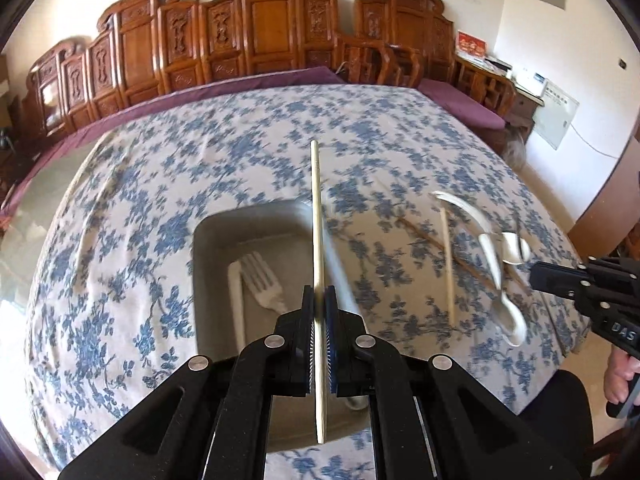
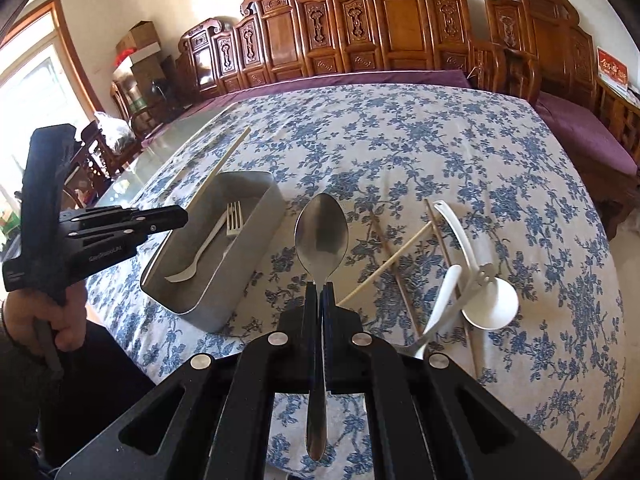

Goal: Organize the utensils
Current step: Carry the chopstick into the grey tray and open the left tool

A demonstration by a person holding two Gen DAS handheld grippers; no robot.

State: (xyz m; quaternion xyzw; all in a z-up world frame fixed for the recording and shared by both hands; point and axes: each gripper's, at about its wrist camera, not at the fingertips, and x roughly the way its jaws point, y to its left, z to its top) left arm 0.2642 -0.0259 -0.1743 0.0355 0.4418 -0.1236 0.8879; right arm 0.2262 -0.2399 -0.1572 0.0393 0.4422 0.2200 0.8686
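Observation:
My left gripper (image 1: 319, 300) is shut on a pale chopstick (image 1: 317, 216) and holds it above the grey tray (image 1: 208, 240). The tray holds a metal fork (image 1: 262, 284) and a white plastic utensil (image 1: 237, 300). My right gripper (image 2: 320, 288) is shut on a metal spoon (image 2: 321, 236), held above the tablecloth just right of the tray (image 2: 256, 216). The left gripper (image 2: 172, 216) shows at the left in the right wrist view, its chopstick (image 2: 224, 164) over the tray. On the cloth to the right lie a white ladle spoon (image 2: 490, 300), another white spoon (image 2: 444, 292), and several chopsticks (image 2: 392, 260).
The table has a blue floral cloth (image 2: 400, 140). Carved wooden chairs (image 2: 360, 28) with purple cushions stand behind it. A glass table edge (image 2: 168, 132) lies at the left. The pile of loose utensils (image 1: 496, 256) is at the right in the left wrist view, with the right gripper (image 1: 560, 276) beside it.

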